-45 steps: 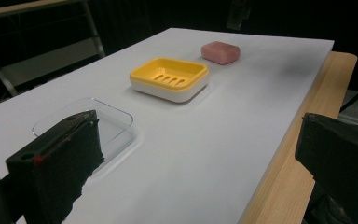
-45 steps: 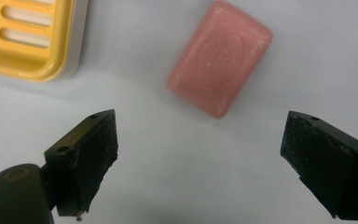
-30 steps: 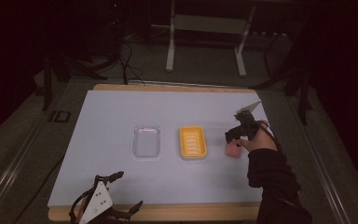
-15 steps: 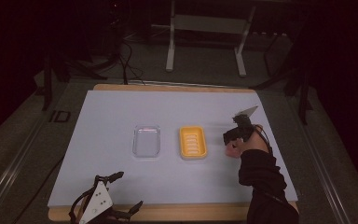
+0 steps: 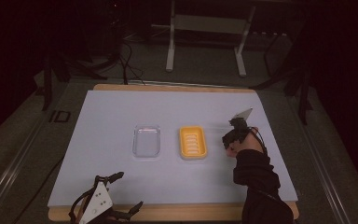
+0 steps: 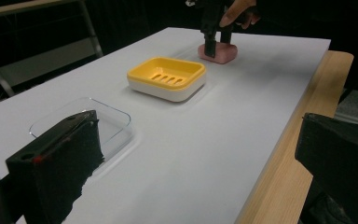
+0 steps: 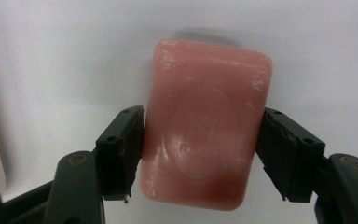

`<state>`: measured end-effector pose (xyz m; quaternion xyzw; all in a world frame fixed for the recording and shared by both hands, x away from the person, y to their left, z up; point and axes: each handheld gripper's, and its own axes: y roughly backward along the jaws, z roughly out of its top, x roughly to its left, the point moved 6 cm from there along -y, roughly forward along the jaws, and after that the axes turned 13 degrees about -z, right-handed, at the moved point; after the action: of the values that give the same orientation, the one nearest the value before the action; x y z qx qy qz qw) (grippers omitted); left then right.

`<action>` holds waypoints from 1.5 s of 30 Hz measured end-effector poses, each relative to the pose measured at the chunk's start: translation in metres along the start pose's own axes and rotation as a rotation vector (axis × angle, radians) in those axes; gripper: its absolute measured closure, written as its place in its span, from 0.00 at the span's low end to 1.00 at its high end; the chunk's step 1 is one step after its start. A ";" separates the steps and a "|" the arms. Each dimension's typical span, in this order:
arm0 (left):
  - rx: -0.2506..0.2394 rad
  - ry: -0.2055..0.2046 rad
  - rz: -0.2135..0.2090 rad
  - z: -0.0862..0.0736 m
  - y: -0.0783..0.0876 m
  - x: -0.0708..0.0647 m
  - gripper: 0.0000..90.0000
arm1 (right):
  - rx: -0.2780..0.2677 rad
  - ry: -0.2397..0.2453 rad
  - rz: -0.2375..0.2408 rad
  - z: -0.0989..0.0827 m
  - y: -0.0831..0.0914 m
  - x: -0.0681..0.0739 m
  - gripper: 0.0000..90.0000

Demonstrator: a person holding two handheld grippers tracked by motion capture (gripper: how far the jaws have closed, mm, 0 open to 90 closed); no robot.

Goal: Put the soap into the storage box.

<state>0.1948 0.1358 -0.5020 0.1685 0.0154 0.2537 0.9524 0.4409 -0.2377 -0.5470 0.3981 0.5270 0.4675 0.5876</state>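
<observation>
My right tongs (image 7: 200, 154) have just been closing and now clamp the pink soap bar (image 7: 205, 126) by its long sides; it's a rounded, scuffed block with a faint stamped oval, lying flat on the white desk (image 5: 112, 116) at 3 o'clock of the yellow soap dish (image 5: 193, 142). My left tongs (image 5: 121, 191) rest apart at 7 o'clock, near the clear tray (image 5: 147, 141).

Black two-jaw grippers (image 7: 200, 158) — grey plate, dark sleeve (image 5: 257, 175)
</observation>
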 end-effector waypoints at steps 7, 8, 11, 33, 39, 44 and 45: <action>0.000 0.002 -0.002 0.000 -0.001 0.000 0.01 | 0.027 0.012 -0.009 0.000 -0.006 0.002 0.40; 0.000 0.002 -0.001 0.000 -0.001 0.000 0.01 | 0.032 0.014 -0.010 0.000 -0.007 0.002 0.40; 0.004 0.002 -0.001 0.000 -0.001 0.000 0.01 | 0.034 0.008 -0.011 0.000 -0.007 0.003 0.41; -0.003 0.002 -0.007 0.001 -0.001 0.000 0.01 | 0.029 0.054 -0.010 0.005 0.029 -0.003 0.41; -0.004 0.002 -0.008 0.001 -0.001 0.000 0.01 | 0.008 0.064 -0.008 0.008 0.046 0.007 0.41; -0.006 0.002 -0.010 0.001 -0.001 0.000 0.01 | -0.001 0.077 -0.008 0.010 0.058 0.014 0.42; -0.006 0.002 -0.011 0.001 -0.001 0.000 0.01 | -0.004 0.080 -0.009 0.011 0.061 0.016 0.41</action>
<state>0.1949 0.1346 -0.5013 0.1652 0.0164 0.2486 0.9543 0.4437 -0.2073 -0.4912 0.3756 0.5509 0.4815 0.5689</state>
